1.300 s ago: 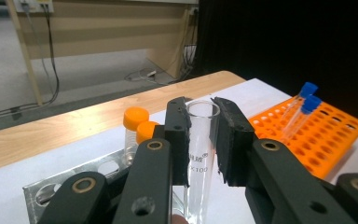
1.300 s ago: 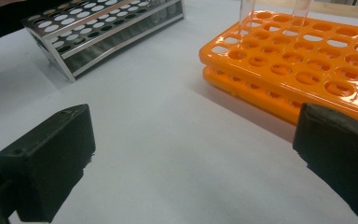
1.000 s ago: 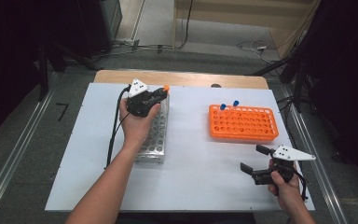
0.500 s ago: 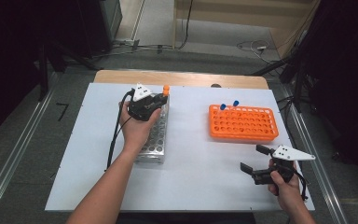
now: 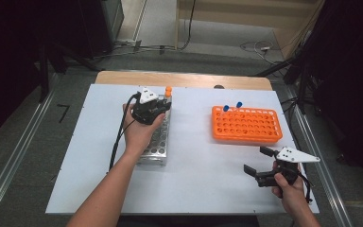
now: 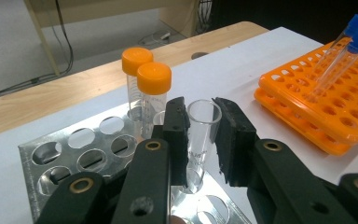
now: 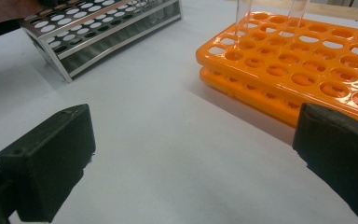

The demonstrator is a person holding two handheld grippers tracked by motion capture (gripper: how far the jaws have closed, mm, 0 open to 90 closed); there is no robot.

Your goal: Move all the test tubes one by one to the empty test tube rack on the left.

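In the middle of the left gripper view, a clear open tube (image 6: 202,122), squeezed by the left gripper (image 6: 200,135); right gripper (image 7: 191,163) wide apart.

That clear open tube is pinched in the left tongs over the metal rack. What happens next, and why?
Probably a straight lift: the left tongs are shut on the uncapped tube, whose bottom sits in a hole of the metal rack, so it must rise clear first.

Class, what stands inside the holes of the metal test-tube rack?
In the metal test-tube rack stand two orange-capped tubes and one uncapped clear tube, gripped by the left gripper. The jaws cover the nearer holes.
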